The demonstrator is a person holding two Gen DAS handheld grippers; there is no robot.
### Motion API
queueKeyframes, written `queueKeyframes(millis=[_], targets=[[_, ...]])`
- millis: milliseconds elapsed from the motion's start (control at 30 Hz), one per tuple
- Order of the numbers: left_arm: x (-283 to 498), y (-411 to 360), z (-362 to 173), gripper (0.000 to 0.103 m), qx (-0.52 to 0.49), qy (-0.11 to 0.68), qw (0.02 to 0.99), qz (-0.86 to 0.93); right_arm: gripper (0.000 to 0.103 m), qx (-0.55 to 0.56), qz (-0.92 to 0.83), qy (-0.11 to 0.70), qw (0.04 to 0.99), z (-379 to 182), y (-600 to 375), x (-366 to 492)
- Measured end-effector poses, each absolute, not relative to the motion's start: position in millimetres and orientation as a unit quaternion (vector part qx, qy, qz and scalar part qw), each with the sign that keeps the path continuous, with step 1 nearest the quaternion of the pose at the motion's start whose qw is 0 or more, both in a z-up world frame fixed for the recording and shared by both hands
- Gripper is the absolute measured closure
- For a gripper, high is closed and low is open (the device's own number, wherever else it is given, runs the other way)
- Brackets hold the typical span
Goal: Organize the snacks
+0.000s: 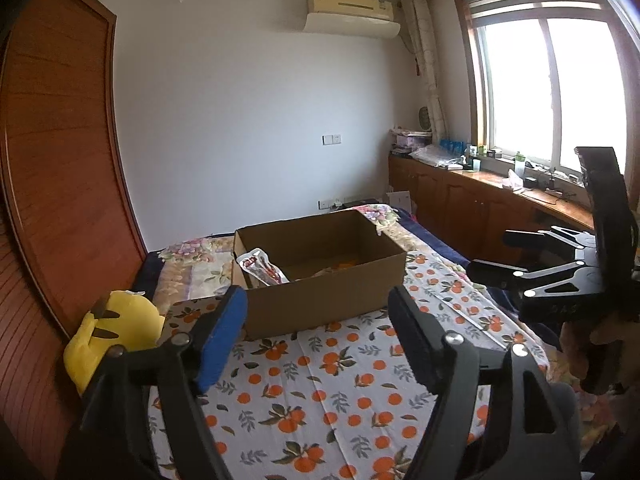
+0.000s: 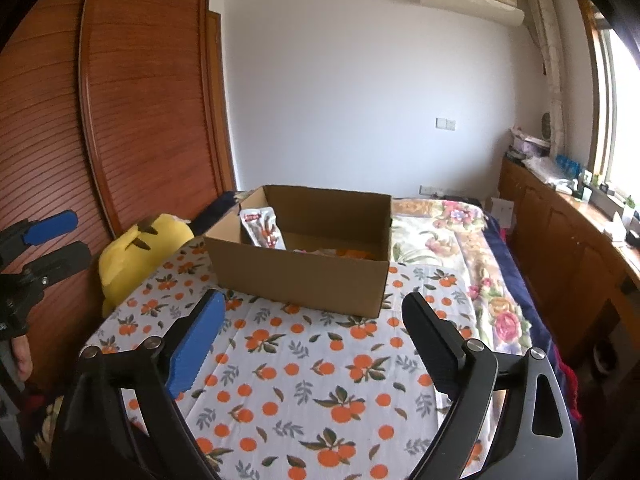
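An open cardboard box (image 1: 320,300) (image 2: 296,280) stands on the orange-print cloth (image 1: 320,392) (image 2: 304,376) spread over a bed. Inside it, a white and red snack packet (image 1: 262,268) (image 2: 264,228) leans against the left wall. Orange packets (image 1: 344,265) (image 2: 354,253) lie on the bottom, mostly hidden by the front wall. My left gripper (image 1: 318,300) hovers over the cloth in front of the box, open with nothing between its fingers. My right gripper (image 2: 315,302) is also short of the box, open and empty. Each also shows in the other's view: right gripper (image 1: 488,252), left gripper (image 2: 66,240).
A yellow plush toy (image 1: 116,332) (image 2: 140,252) sits at the cloth's left edge beside the wooden wardrobe (image 1: 60,160) (image 2: 140,100). A flowered quilt (image 2: 460,248) covers the bed to the right. A low wooden cabinet (image 1: 480,200) with clutter runs under the window.
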State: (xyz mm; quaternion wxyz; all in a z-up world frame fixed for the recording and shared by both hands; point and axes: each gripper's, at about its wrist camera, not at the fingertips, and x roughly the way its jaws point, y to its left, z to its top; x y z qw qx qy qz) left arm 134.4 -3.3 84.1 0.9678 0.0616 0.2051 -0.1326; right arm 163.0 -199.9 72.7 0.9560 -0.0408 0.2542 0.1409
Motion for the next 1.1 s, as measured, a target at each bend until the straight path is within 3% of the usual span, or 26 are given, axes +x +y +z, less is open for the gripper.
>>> queueKeyframes(millis=[100,133,200,1100], targets=[[122.2,-11.0,87.4,0.017,0.069,0.198,0.969,-0.129,0.004,-0.034,0.144,0.250,0.957,75.1,-203.2,152.7],[118.2,-13.5,88.0,0.009,0.073,0.195,0.970,-0.128,0.000,-0.033,0.146,0.249,0.957,75.9,-204.0,150.3],[109.5,-17.7,88.5,0.001,0.073,0.189,0.971,-0.126,0.000,-0.035,0.145,0.245,0.958,78.1,-205.5,143.4],[52.7,-23.7,62.8,0.000,0.035,0.187,0.980,-0.056,0.000,-0.013,0.082,0.236,0.968,66.8,-233.5,70.6]])
